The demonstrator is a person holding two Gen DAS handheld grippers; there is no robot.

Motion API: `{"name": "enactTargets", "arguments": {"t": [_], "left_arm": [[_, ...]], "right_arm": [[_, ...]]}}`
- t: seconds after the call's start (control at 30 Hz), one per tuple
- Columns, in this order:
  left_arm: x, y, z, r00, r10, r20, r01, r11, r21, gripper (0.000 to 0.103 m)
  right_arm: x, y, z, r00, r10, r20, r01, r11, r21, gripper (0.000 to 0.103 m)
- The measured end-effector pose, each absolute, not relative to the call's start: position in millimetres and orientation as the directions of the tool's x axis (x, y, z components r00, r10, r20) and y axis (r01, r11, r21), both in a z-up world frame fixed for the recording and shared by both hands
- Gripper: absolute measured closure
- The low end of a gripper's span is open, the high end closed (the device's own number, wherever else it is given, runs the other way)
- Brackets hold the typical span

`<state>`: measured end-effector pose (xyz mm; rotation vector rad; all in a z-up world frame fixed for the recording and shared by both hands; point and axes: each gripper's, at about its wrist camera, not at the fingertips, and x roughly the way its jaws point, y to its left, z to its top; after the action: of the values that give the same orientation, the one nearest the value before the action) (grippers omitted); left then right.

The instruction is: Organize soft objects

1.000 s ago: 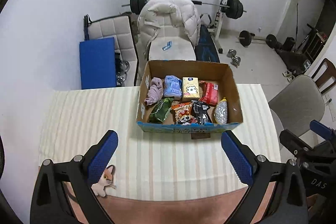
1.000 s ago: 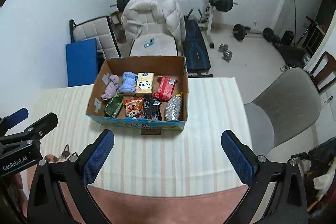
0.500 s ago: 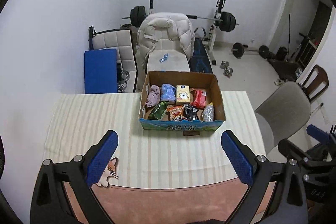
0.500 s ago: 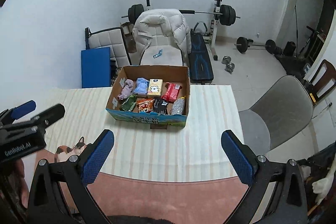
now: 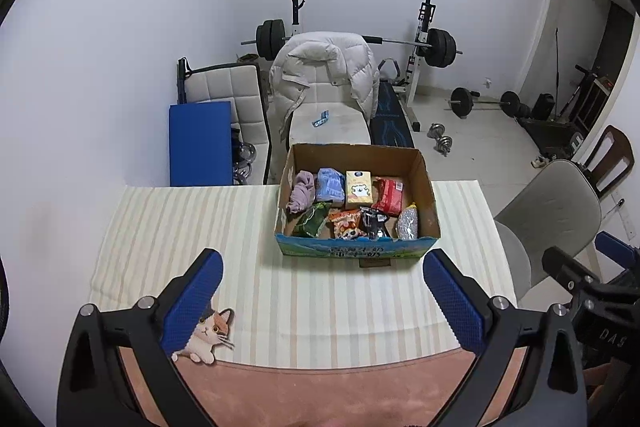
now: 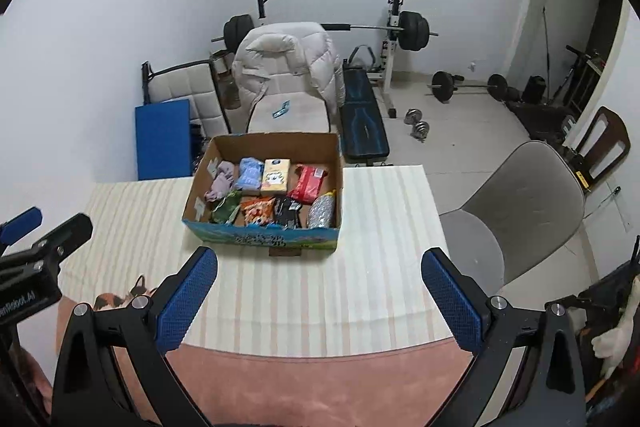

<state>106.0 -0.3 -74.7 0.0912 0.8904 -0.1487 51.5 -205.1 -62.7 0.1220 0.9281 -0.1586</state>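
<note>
A cardboard box [image 5: 424, 183] stands on the striped table [image 5: 192, 227], also in the right wrist view [image 6: 338, 179]. Inside lie a purple cloth [image 5: 301, 190], a blue pack [image 5: 330, 184], a yellow tissue pack [image 5: 359, 189], a red pack [image 5: 389, 195] and several snack bags. A plush cat [image 5: 208, 333] lies at the table's near left edge, partly behind my left finger. My left gripper [image 5: 324, 301] is open and empty, held well back from the box. My right gripper [image 6: 320, 301] is open and empty, equally far back.
A pink blanket [image 5: 320, 387] covers the near edge. A grey chair [image 5: 548, 211] stands right of the table. Behind the table are a chair with a white puffer jacket [image 5: 324, 67], a blue mat [image 5: 200, 143] and a weight bench with barbell [image 5: 436, 47].
Both grippers have pulled back and up from the box, which looks smaller now. More of the room and the plush cat shows. Jaws stay open.
</note>
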Motion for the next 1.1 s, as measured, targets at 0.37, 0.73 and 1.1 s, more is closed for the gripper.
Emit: {"name": "enactTargets", "arguments": {"t": [0.37,0.73,1.1], "left_arm": [[124.0,-8.4,-82.7,0.639,-0.066,-0.767,0.151,0.988,0.041,0.000],[132.4,-17.3,-88.7,0.626,-0.059,-0.778,0.156,0.986,0.050,0.000],[137.4,-20.0,-95.7,0.621,-0.057,-0.782,0.148,0.988,0.046,0.000]], "right_arm": [[77.2,-214.1,-66.5,0.586,-0.115,-0.802,0.207,0.978,0.011,0.000],[91.2,-212.4,-68.3,0.586,-0.118,-0.802,0.194,0.981,-0.003,0.000],[96.0,-214.8,-72.9,0.580,-0.123,-0.805,0.197,0.980,-0.008,0.000]]}}
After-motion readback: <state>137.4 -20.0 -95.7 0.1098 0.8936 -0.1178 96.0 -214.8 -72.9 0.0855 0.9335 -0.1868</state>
